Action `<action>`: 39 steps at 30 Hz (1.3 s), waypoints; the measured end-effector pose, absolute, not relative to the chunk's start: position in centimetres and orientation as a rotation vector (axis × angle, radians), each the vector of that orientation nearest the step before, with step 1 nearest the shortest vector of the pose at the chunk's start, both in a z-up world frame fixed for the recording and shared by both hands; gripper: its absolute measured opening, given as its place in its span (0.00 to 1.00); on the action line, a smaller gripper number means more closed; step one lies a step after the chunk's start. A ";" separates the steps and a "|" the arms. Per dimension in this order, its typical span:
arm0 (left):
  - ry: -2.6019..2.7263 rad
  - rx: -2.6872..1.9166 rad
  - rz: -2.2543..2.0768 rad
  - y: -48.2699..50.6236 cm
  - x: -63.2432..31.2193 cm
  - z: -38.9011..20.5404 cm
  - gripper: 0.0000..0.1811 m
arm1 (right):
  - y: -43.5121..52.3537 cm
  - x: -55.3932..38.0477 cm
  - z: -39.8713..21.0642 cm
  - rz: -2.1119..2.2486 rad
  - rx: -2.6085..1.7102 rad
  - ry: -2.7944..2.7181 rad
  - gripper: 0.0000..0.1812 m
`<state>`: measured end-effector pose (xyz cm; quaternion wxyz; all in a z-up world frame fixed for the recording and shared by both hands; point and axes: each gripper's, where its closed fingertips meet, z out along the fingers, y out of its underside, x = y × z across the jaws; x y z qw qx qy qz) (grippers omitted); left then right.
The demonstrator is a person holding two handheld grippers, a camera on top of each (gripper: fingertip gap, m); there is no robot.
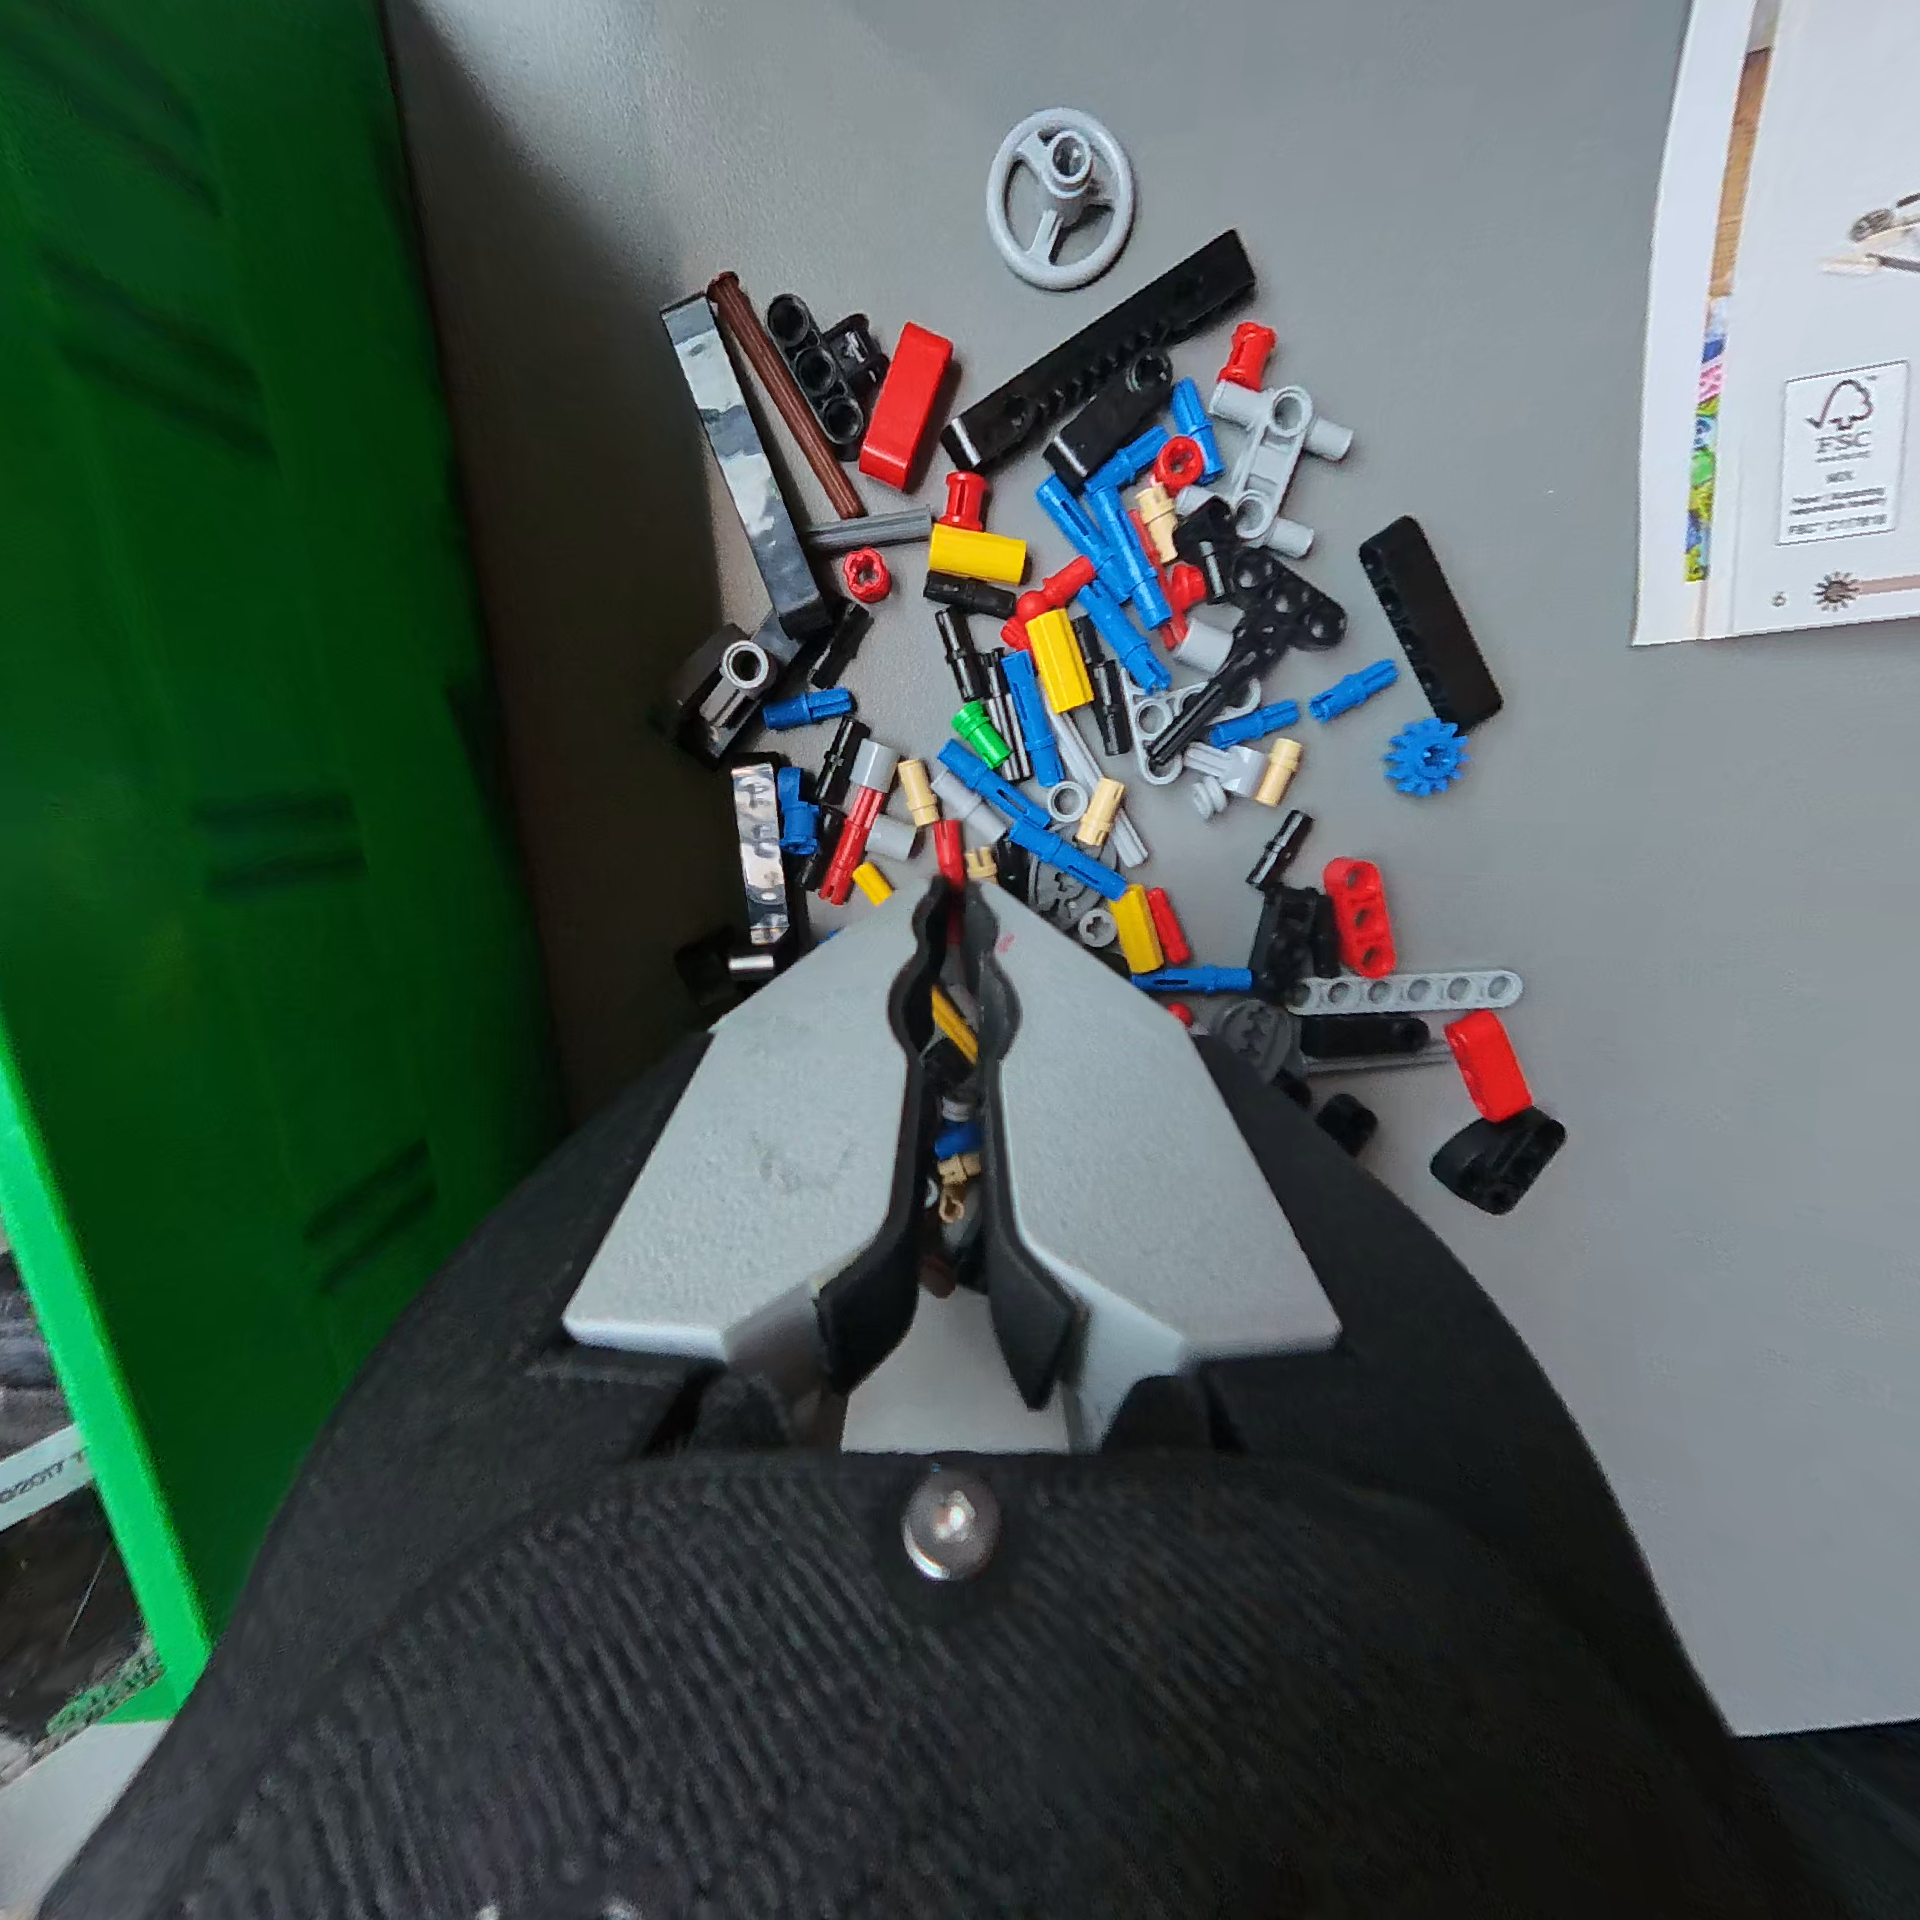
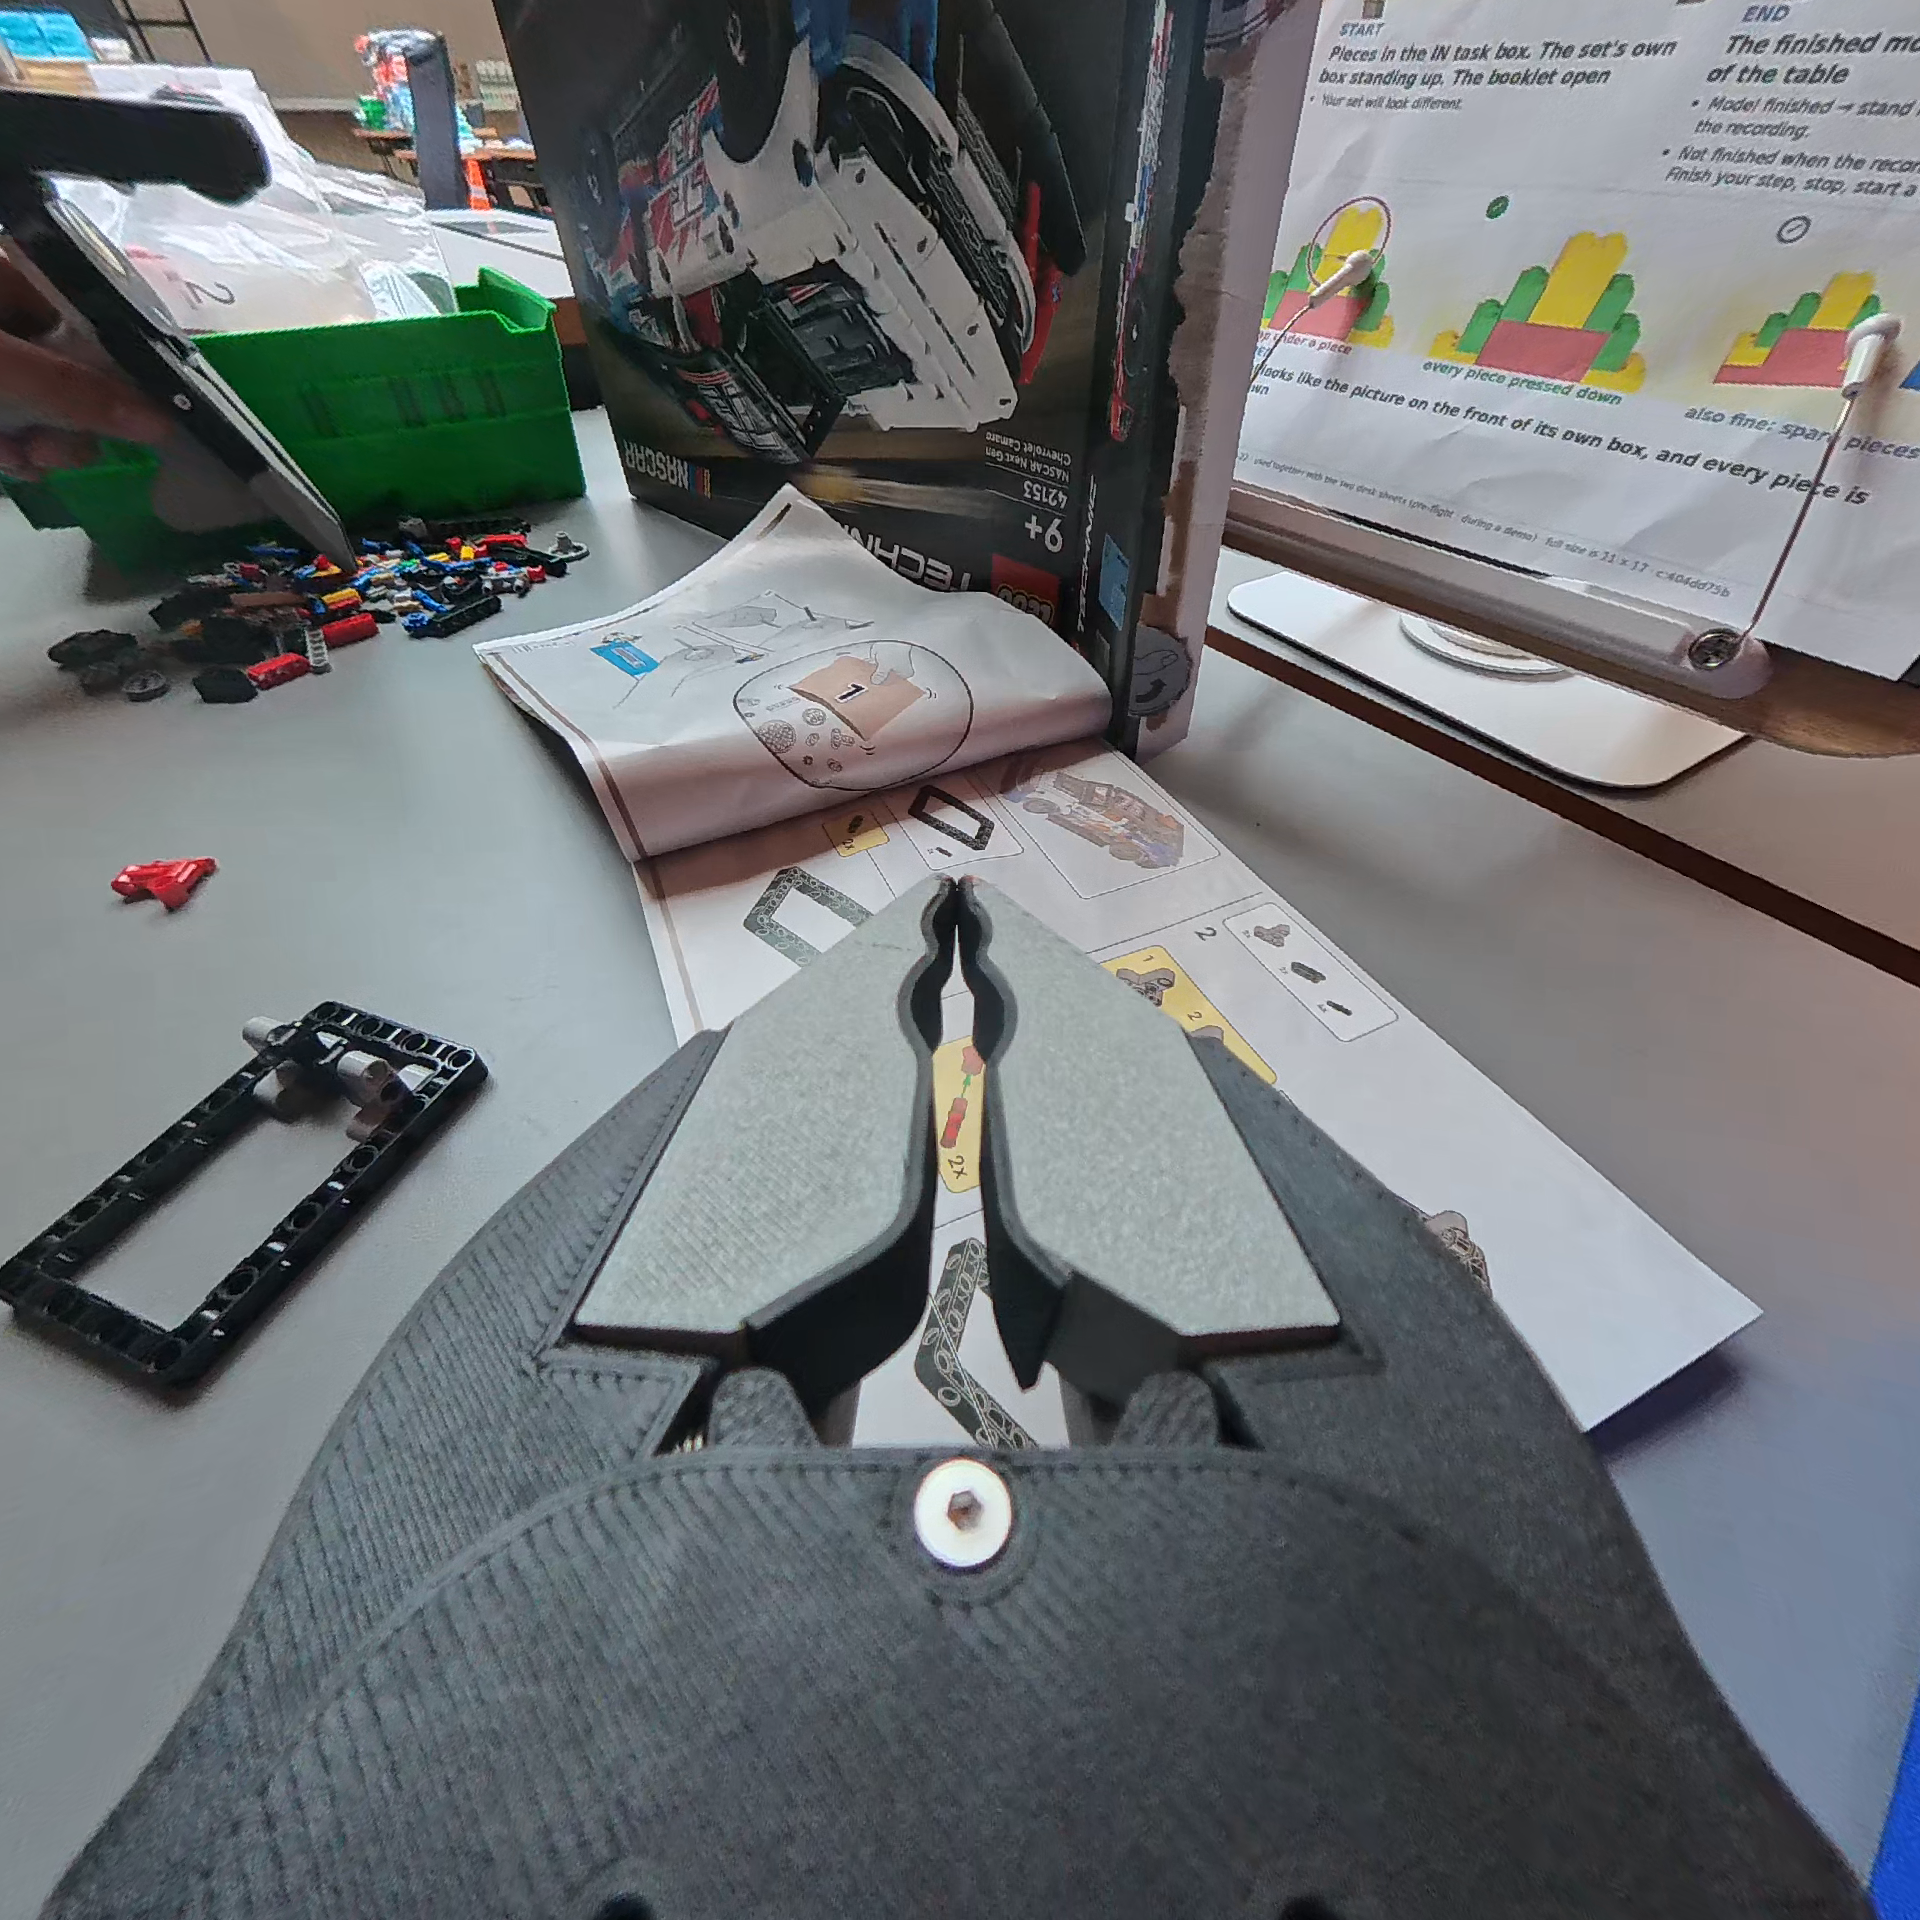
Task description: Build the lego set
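Red pin (image 1: 948, 847) pinched in your left gripper (image 1: 951, 894) tips, above loose pile (image 1: 1091, 665); step: fetching red pin for frame; next, carry it right to black frame (image 2: 234, 1184) on table (image 2: 343, 821); right gripper (image 2: 958, 885) closed, empty, over booklet (image 2: 1195, 914).

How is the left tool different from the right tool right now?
The left tool is over the pile of loose pieces, while the right tool is over the open instruction booklet.

The left tool pinches a small red piece at its tip; the right tool holds nothing.

Both are shut, with grey fingers and black inner pads.
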<state>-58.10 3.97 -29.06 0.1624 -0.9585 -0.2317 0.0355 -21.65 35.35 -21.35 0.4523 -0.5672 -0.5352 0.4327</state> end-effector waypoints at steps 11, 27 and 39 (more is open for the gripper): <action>-0.655 -2.722 0.092 4.0 -58.2 -29.4 0.02 | 35.3 -21.6 -21.2 1.068 -1.396 -1.323 0.00; -0.100 -2.603 -0.112 9.2 -41.5 -23.4 0.01 | 34.9 -21.7 -20.9 1.079 -1.376 -1.329 0.00; 0.018 -2.732 -0.294 8.5 -33.4 -29.1 0.01 | 34.7 -21.7 -20.8 1.076 -1.368 -1.333 0.00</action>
